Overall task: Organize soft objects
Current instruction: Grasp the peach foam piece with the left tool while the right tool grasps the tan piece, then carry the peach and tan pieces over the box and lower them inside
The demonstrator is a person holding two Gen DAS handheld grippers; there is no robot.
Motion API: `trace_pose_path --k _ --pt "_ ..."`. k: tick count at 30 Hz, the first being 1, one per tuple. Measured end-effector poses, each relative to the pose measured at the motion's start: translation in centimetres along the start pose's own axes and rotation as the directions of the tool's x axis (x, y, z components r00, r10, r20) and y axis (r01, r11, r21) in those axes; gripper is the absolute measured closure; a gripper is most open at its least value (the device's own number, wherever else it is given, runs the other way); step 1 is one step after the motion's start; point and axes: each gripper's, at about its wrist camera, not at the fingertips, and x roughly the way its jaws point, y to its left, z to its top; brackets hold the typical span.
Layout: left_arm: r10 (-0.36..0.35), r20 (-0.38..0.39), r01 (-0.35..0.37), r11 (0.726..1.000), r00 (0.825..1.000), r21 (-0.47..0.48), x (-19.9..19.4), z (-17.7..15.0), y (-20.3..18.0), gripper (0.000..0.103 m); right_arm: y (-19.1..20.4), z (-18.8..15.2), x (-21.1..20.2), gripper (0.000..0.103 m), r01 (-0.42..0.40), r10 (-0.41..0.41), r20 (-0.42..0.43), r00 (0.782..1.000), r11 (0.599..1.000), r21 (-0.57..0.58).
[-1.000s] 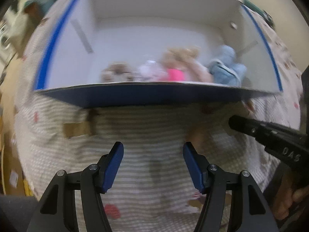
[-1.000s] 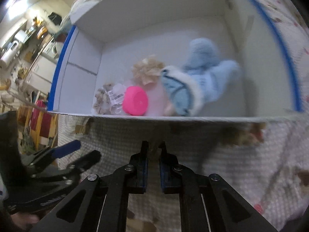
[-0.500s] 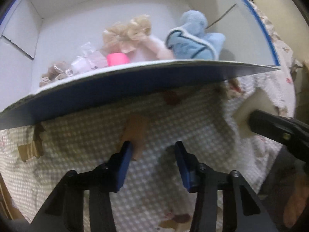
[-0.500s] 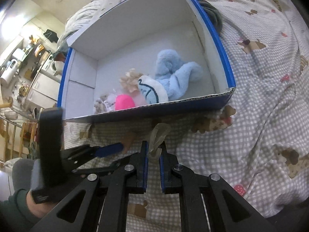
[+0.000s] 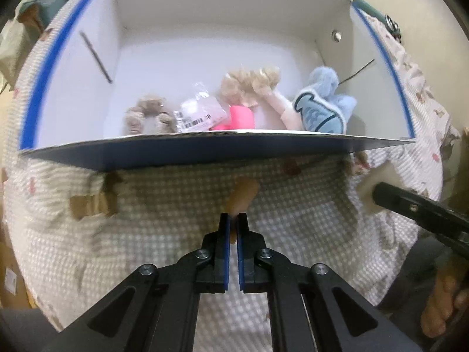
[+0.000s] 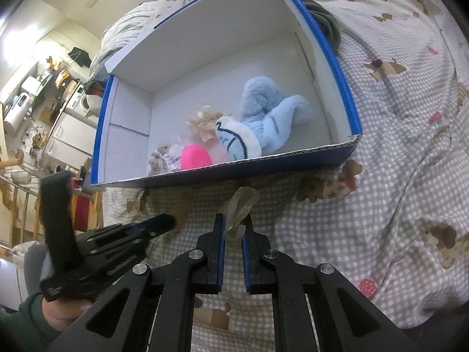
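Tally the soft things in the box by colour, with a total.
Blue: 1, plush toy
Pink: 1, round thing
Beige: 2, scrunchie, frilly bundle
Clear: 1, plastic packet
Total: 5 in the box

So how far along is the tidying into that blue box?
Several soft things already lie in the blue-edged white cardboard box: fluffy blue plush, pink round piece, beige scrunchies. The left gripper pinches a tan piece, the right gripper a translucent piece; both remain outside.
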Motion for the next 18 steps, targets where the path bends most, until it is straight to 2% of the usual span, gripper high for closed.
trace_pose_path --k 7,11,18 --pt "0.014 0.074 -0.010 0.999 0.997 -0.051 -4.3 -1.9 0.5 0.099 1.4 -0.4 0.3 0.091 -0.011 0.010 -0.015 1.000 0.999 -0.047" --pt "0.049 0.105 -0.042 0.996 0.993 -0.073 -6.3 -2.6 1.1 0.099 2.7 -0.4 1.0 0.091 -0.008 0.005 -0.033 0.999 0.996 -0.086" --pt "0.094 0.181 -0.077 0.992 0.979 -0.096 -9.7 -2.5 2.1 0.099 4.9 -0.5 0.7 0.091 -0.038 0.036 -0.016 0.999 0.990 -0.134"
